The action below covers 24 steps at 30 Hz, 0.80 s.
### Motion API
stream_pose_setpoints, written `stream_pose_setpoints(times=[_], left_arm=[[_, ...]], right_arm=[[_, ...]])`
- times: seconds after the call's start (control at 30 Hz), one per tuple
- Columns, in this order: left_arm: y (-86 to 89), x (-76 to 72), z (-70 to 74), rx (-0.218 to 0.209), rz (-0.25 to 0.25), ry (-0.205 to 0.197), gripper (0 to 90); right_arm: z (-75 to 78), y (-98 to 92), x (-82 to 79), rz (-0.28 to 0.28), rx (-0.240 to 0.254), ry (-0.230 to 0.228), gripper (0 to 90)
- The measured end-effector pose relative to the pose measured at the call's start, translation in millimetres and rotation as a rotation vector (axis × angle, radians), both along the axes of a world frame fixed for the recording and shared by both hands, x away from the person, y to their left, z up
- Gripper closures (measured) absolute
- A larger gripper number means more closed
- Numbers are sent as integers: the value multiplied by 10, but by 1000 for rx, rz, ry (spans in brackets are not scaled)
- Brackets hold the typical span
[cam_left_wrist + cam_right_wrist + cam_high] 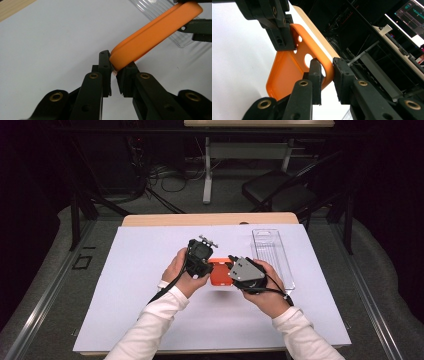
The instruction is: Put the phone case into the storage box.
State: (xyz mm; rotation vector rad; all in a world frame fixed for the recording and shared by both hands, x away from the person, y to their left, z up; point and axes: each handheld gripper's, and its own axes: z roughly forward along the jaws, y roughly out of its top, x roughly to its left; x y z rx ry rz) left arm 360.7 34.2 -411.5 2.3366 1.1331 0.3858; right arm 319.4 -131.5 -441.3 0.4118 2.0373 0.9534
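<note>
Right now we've got the orange phone case [219,272] lifted off the surface [135,285], up over its middle, just inboard of the clear plastic tray [272,255] that lies along the right edge. Our left claw [113,71] is pinching one end of the case, jaws nearly pressed together on the thin rim. Our right claw [327,72] is clamped on the opposite rim by the camera cutout, one jaw inside the shell and one outside, so the case hangs between the two claws.
</note>
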Motion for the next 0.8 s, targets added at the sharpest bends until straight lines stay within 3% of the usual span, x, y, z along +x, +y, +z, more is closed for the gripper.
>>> stream_pose_setpoints(times=[0.37, 0.67, 0.8], left_arm=[[2, 8, -7, 1, 0, 8, 819], [-6, 10, -12, 0, -3, 10, 816], [-16, 8, -8, -6, -6, 5, 814]], right_arm=[[-12, 28, -21, 2, -49, -22, 794], [5, 7, 1, 3, -38, 12, 795], [9, -2, -2, 5, -53, -1, 796]])
